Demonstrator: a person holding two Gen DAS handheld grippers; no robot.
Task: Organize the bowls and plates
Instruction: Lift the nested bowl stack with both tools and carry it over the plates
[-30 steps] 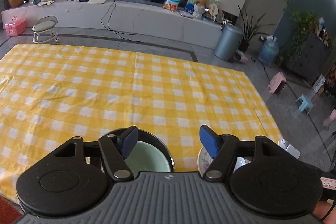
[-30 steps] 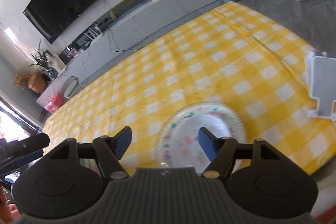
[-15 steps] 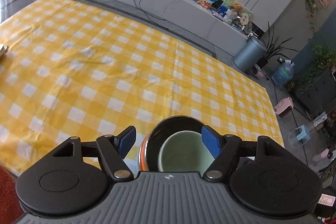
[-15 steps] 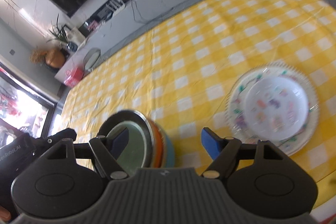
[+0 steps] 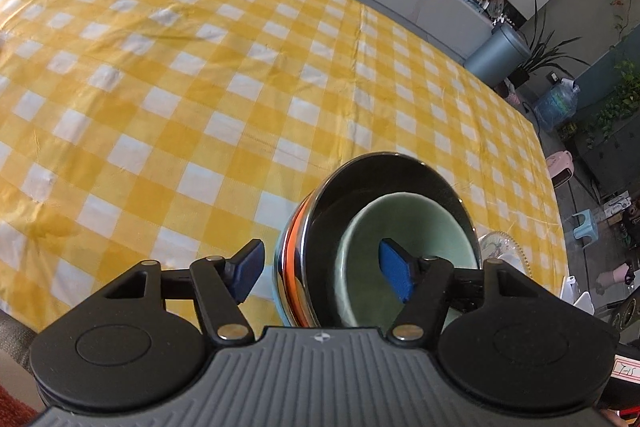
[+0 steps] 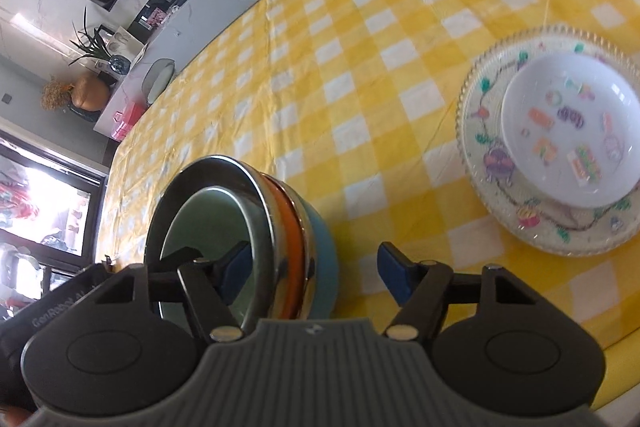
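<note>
Item one: stack of nested bowls (image 5: 384, 227), standing on the yellow checked tablecloth (image 5: 200, 87) close to its near edge. From the outside in: a blue bowl (image 6: 320, 239) at the bottom, an orange rim (image 6: 290, 227) showing above it, a steel bowl (image 5: 348, 187), and a pale green bowl (image 5: 404, 227) innermost. Nested this way the stack presumably counts as the bowls' side of the sorting.

Item two: two stacked plates, well to the right of the bowls along the same near edge. A patterned glass plate (image 6: 500, 187) lies underneath, with a smaller white plate (image 6: 572, 131) with coloured pictures on top.

Item three: left gripper (image 5: 320, 269). Its jaws have just been closing a little but stand wide, straddling the left wall of the stack, one finger outside and one over the green bowl's hollow. The pads do not appear to press on anything.

Item four: right gripper (image 6: 312, 269). Its jaws likewise have just been closing, and straddle the right wall of the stack, one finger inside and one outside over the cloth; no grip visible.

Judgement: both grippers are set opposite each other on the rim, likely so the heavy stack can be lifted level from two sides.
</note>
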